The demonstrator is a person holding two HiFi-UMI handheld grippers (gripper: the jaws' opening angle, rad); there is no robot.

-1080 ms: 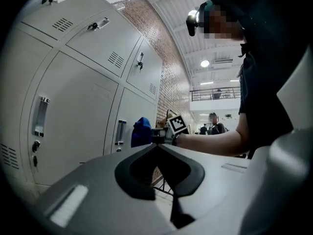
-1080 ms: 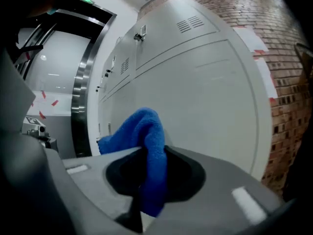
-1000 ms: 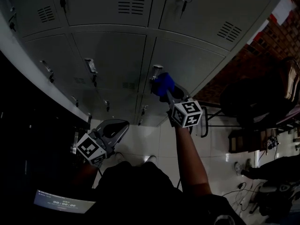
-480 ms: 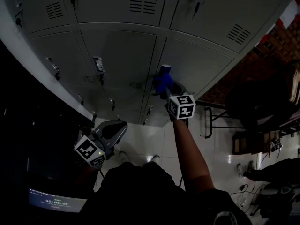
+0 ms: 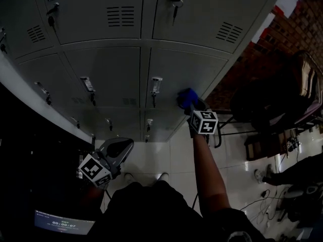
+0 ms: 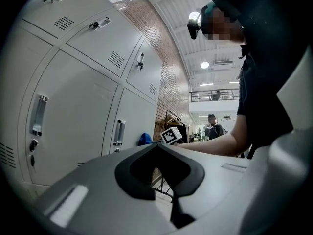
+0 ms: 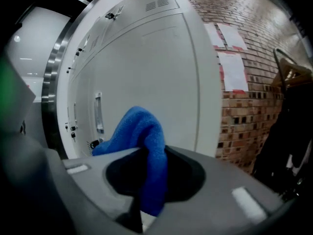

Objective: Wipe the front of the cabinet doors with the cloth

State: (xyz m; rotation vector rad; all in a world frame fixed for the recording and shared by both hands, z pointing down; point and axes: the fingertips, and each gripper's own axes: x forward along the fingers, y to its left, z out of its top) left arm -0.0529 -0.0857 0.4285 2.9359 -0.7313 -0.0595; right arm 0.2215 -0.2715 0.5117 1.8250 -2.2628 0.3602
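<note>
Grey locker doors [image 5: 174,67] with handles and vents fill the upper head view. A blue cloth [image 5: 187,98] is pressed against the lower right door, right of its handle [image 5: 156,85] and near the cabinet's right edge. My right gripper [image 5: 194,106] is shut on the cloth [image 7: 143,140], which bunches up over the jaws toward the door [image 7: 146,67]. My left gripper [image 5: 119,147] hangs low at the left, away from the doors, shut and empty [image 6: 159,151]. The left gripper view also catches the cloth [image 6: 144,139] and the right gripper's marker cube [image 6: 171,135].
A brick wall [image 5: 255,54] adjoins the cabinet's right side, with papers [image 7: 229,55] stuck on it. Dark chairs and bags [image 5: 275,105] stand at the right. White floor tiles [image 5: 151,158] lie below. Keys hang in an upper lock [image 5: 174,1]. A person [image 6: 213,127] stands far off.
My right gripper has carried the cloth rightward across the lower door, from beside the handle to near the cabinet's right edge. The left gripper has stayed low and shut.
</note>
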